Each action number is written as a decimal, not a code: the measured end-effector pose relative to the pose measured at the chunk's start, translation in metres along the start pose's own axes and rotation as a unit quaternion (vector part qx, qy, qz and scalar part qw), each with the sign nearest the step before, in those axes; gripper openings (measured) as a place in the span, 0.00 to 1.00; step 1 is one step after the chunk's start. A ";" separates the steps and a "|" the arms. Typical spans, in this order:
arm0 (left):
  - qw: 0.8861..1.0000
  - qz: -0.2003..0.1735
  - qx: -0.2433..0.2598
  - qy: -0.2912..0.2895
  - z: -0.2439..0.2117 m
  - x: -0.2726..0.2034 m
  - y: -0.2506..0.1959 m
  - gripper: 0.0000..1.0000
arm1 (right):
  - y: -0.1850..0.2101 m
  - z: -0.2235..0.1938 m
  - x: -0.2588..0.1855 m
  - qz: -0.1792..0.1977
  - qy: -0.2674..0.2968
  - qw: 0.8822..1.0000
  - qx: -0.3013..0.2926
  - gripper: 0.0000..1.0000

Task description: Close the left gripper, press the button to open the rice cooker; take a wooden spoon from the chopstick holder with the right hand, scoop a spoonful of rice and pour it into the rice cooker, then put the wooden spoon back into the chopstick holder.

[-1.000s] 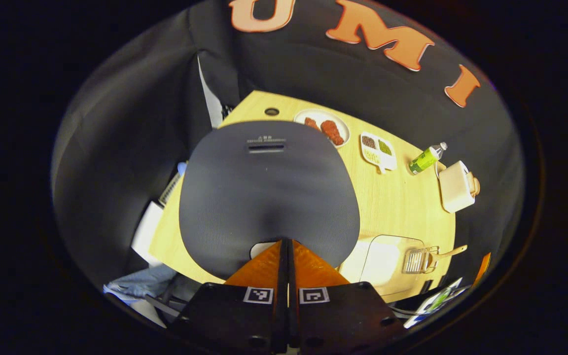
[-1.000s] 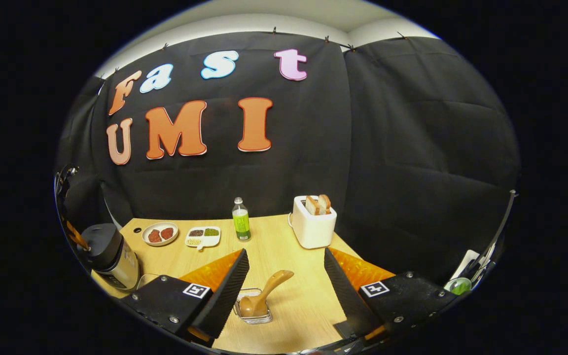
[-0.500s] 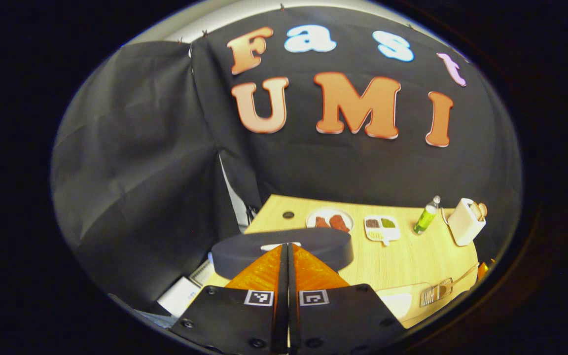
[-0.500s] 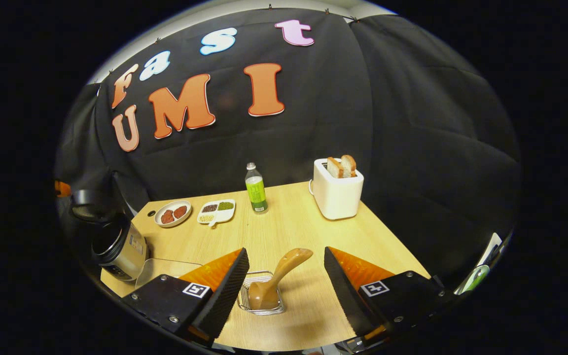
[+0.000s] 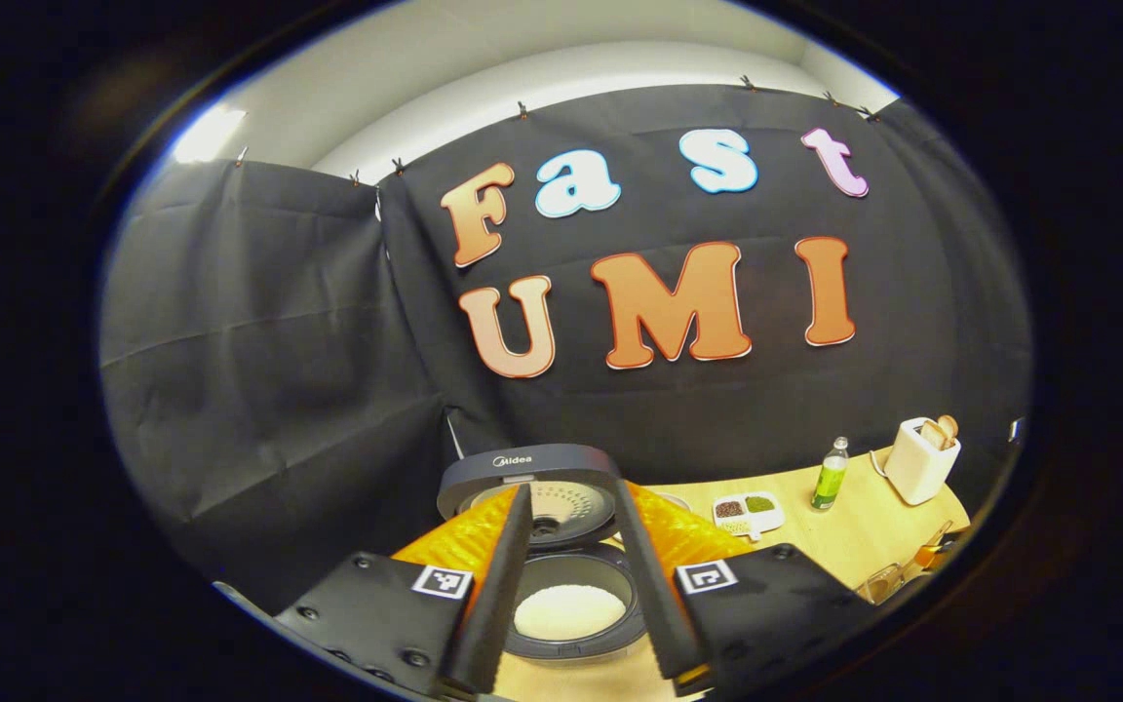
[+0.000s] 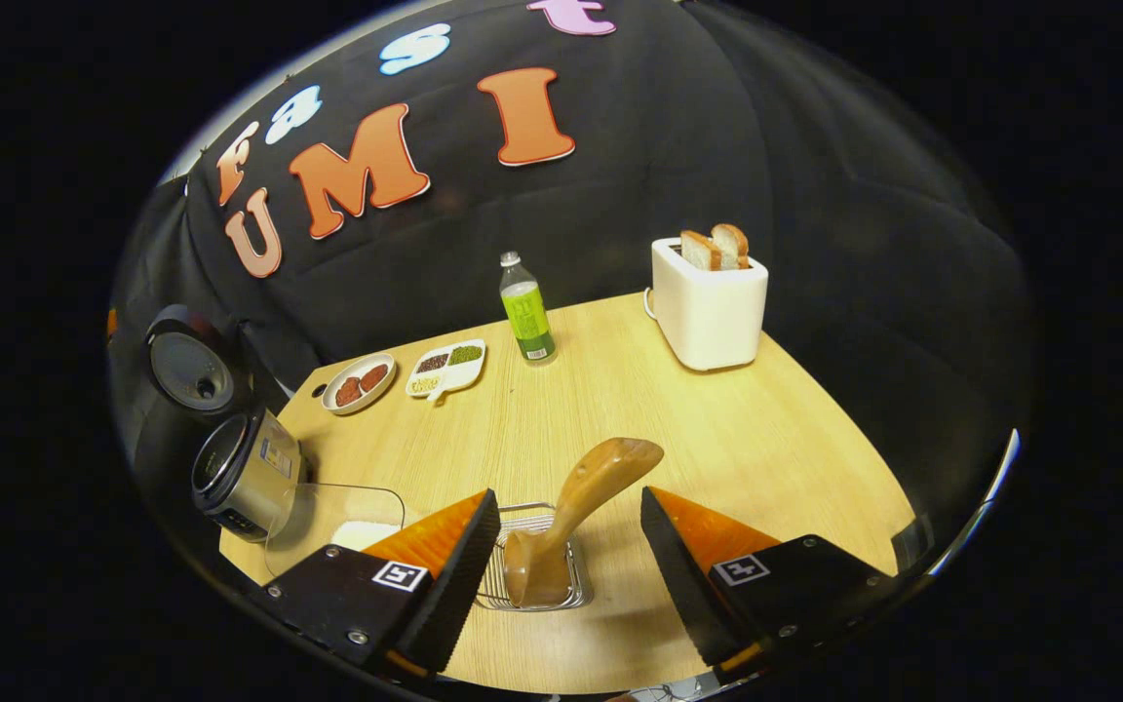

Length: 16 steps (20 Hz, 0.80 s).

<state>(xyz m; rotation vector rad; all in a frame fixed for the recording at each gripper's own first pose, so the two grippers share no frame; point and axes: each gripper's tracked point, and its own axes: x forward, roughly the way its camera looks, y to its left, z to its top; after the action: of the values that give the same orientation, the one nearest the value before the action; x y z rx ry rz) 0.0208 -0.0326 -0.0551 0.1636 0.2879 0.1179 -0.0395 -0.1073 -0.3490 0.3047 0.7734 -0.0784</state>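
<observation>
In the left gripper view, the left gripper (image 5: 571, 575) sat at the bottom centre with its fingers spread apart and nothing between them, framing the rice cooker (image 5: 561, 575) just beyond. The cooker's lid (image 5: 527, 478) stood raised, and white rice (image 5: 569, 611) lay in the inner pot. In the right gripper view, the right gripper (image 6: 569, 556) at the lower centre was wide open and held nothing. Between its fingers, low in the frame, the wire chopstick holder (image 6: 576, 575) stood on the wooden table (image 6: 717, 429), and the wooden spoon (image 6: 571, 512) rested in it, bowl down, handle leaning toward the upper right. At the left edge stood the rice cooker, lid up, with a clear container (image 6: 332, 517) just beside it.
</observation>
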 end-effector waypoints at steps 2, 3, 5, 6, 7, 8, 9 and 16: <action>1.000 0.012 0.013 -0.012 0.005 -0.012 -0.002 0.57 | 0.001 -0.005 0.014 0.010 0.013 1.000 0.015 0.86; 1.000 0.017 0.019 -0.015 0.006 -0.016 -0.004 0.60 | 0.000 -0.008 0.021 0.010 0.018 1.000 0.022 0.83; 0.999 0.027 0.026 -0.020 0.009 -0.025 -0.008 0.65 | 0.001 -0.016 0.033 0.018 0.031 0.999 0.039 0.75; 0.999 0.031 0.026 -0.022 0.009 -0.031 -0.011 0.68 | 0.001 -0.019 0.038 0.022 0.036 0.998 0.048 0.72; 0.999 0.036 0.027 -0.024 0.010 -0.035 -0.013 0.71 | 0.003 -0.021 0.040 0.029 0.038 0.997 0.055 0.66; 0.999 0.040 0.027 -0.023 0.010 -0.038 -0.014 0.74 | 0.006 -0.020 0.043 0.038 0.034 0.997 0.059 0.64; 0.998 0.046 0.028 -0.022 0.010 -0.042 -0.015 0.77 | 0.007 -0.021 0.045 0.042 0.033 0.997 0.058 0.51; 0.998 0.057 0.028 -0.020 0.009 -0.055 -0.021 0.89 | 0.008 -0.017 0.051 0.032 0.014 0.996 0.082 0.19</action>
<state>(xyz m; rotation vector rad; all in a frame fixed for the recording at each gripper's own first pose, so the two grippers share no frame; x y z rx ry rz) -0.0272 -0.0619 -0.0355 0.2370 0.2421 0.2188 -0.0125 -0.0923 -0.3941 0.4859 0.7860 -0.0780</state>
